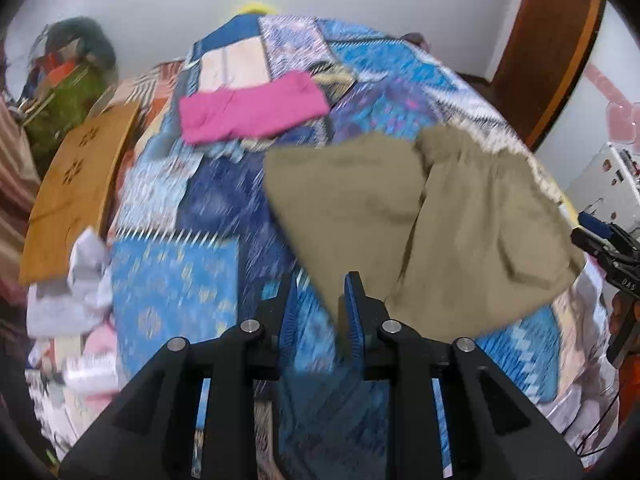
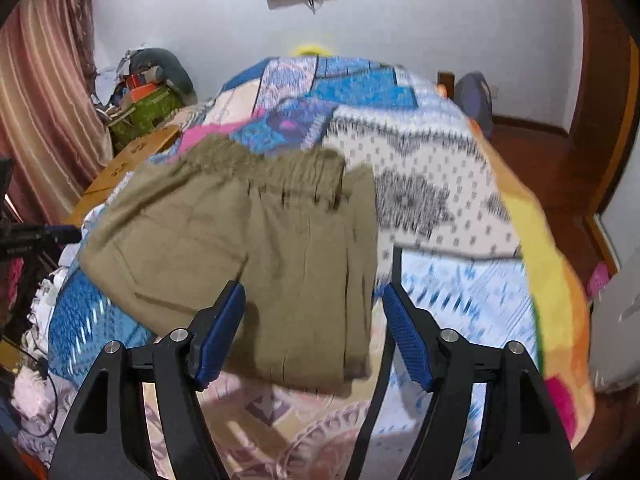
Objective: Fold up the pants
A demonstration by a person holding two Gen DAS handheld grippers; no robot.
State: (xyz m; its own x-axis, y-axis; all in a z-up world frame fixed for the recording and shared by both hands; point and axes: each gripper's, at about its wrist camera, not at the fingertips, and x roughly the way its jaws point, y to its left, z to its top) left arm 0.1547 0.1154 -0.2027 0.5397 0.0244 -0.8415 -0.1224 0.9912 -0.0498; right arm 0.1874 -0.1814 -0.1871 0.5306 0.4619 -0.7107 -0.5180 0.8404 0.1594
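Khaki pants (image 1: 420, 216) lie folded on the patterned bedspread (image 1: 172, 292); they also show in the right wrist view (image 2: 256, 256), waistband at the far end. My left gripper (image 1: 322, 304) is partly open and empty, with its right finger at the near left corner of the pants. My right gripper (image 2: 312, 336) is wide open and empty, hovering over the near edge of the pants. The right gripper also shows at the right edge of the left wrist view (image 1: 608, 244). Both views are motion-blurred.
A folded pink garment (image 1: 252, 108) lies farther up the bed. A wooden board (image 1: 76, 184) and a pile of clutter (image 1: 68, 80) stand to the left. White and pink clothes (image 1: 80, 304) lie at the bed's left edge. Wooden floor (image 2: 540, 168) lies right of the bed.
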